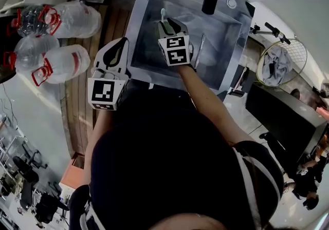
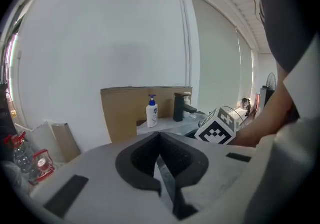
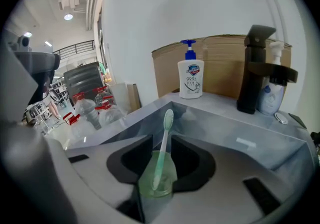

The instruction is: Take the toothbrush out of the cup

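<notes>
The cup [image 3: 171, 179] is small, translucent green and upright, clamped between the jaws of the right gripper [image 1: 167, 25] above the grey sink [image 1: 221, 39]. The toothbrush [image 3: 163, 149] stands inside it, pale green with a whitish head, its handle end at the cup's bottom. It leans slightly, and the head sticks well above the rim.

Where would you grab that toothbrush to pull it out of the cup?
Probably the toothbrush by its bare handle just under the bristles, from above: it stands nearly upright, lower end inside the cup held by the right gripper.
</notes>
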{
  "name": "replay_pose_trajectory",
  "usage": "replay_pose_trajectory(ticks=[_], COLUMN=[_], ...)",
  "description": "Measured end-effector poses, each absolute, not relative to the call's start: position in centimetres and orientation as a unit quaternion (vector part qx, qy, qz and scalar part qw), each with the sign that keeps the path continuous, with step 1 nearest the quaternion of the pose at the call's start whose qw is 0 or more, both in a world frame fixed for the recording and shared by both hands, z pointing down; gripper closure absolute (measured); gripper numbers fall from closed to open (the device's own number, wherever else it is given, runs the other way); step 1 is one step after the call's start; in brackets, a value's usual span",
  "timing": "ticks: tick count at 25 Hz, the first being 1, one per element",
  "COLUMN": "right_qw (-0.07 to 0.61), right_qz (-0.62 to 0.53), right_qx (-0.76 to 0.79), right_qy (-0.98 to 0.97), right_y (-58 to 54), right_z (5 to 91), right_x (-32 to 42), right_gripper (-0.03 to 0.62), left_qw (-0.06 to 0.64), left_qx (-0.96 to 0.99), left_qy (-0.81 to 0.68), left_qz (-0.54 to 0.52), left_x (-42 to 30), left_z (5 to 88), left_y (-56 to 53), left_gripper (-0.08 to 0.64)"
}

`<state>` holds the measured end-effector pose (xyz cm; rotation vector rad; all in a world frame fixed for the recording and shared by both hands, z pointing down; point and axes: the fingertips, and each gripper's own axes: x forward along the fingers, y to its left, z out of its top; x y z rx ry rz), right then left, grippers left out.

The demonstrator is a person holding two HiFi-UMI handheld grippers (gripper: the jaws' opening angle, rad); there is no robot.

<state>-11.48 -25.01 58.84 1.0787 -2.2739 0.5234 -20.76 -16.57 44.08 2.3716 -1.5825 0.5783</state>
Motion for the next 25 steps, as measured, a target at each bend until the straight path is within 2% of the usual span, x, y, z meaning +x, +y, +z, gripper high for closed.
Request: replay_pose_trajectory(ticks=[7, 14, 19, 25], right_qw=[0.307, 0.318, 0.31, 0.266], right_qz=[0.22, 0.23, 0.232, 0.229], right_qx=[0.406, 0.417, 0.419, 0.431], right_qy=[-0.832, -0.82, -0.821, -0.831], right_y=[-25.4, -26.0, -26.2, -26.1], right_z=[61.0, 62.0, 61.4, 57.5], right_x=[-12.2, -12.0, -11.7, -11.0], right_gripper=[0.476, 0.529, 0.538, 0.54], left_qw=[0.12, 0.122, 0.12, 0.112], left_qx=[0.802, 0.796, 0.796, 0.802], left_qy=[-0.551, -0.558, -0.56, -0.555], left_qz=[0.198, 0.199, 0.197, 0.19], left_x=[-22.0, -22.7, -22.8, -22.2], left_z=[44.1, 44.2, 43.9, 43.5], left_y=[-16.2, -15.7, -15.2, -14.9], left_gripper=[0.538, 0.538, 0.538, 0.538])
